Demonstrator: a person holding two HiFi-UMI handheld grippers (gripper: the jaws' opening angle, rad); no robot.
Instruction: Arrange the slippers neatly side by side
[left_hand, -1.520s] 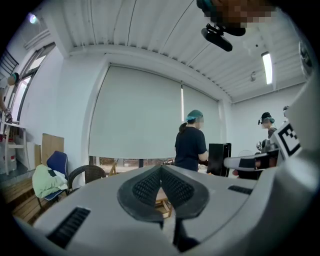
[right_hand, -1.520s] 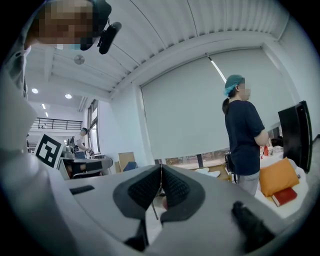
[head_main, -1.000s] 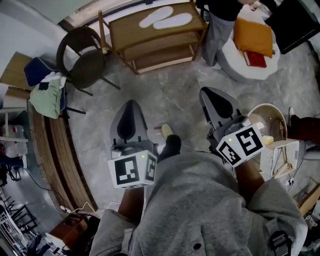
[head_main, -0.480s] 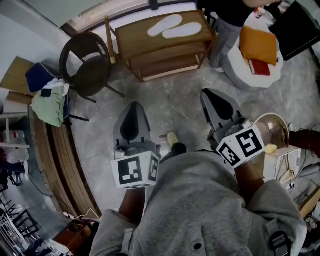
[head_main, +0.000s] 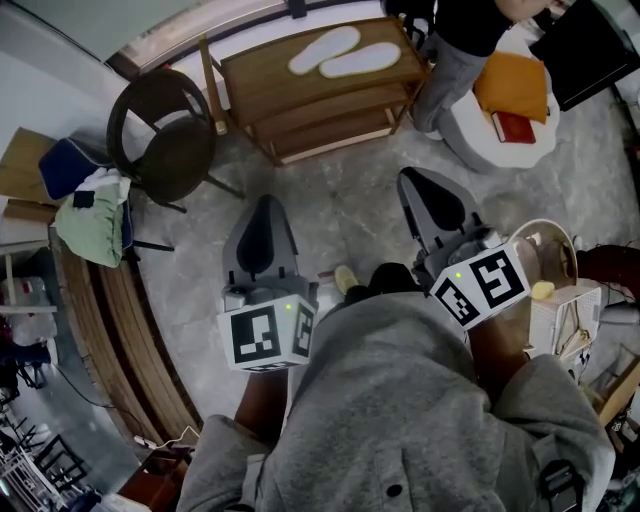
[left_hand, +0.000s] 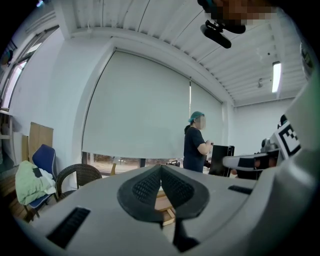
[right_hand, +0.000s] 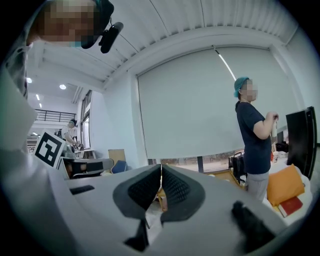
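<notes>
Two white slippers (head_main: 322, 47) (head_main: 361, 60) lie side by side on top of a low wooden shelf (head_main: 260, 85) at the far end of the floor in the head view. My left gripper (head_main: 265, 202) is held out over the grey floor, well short of the shelf, and it is shut and empty. My right gripper (head_main: 413, 180) is beside it, also shut and empty. In the left gripper view the pads (left_hand: 148, 187) meet, and so do the pads (right_hand: 143, 188) in the right gripper view. The slippers are hidden in both gripper views.
A dark wicker chair (head_main: 162, 132) stands left of the shelf, and a blue chair with green cloth (head_main: 88, 205) stands further left. A person in a dark top (head_main: 455, 45) stands right of the shelf beside a white pouf (head_main: 470, 125) with an orange cushion (head_main: 510, 82). A round basket (head_main: 560, 248) sits at the right.
Both grippers have come a little nearer the shelf, side by side. Both stay shut.
</notes>
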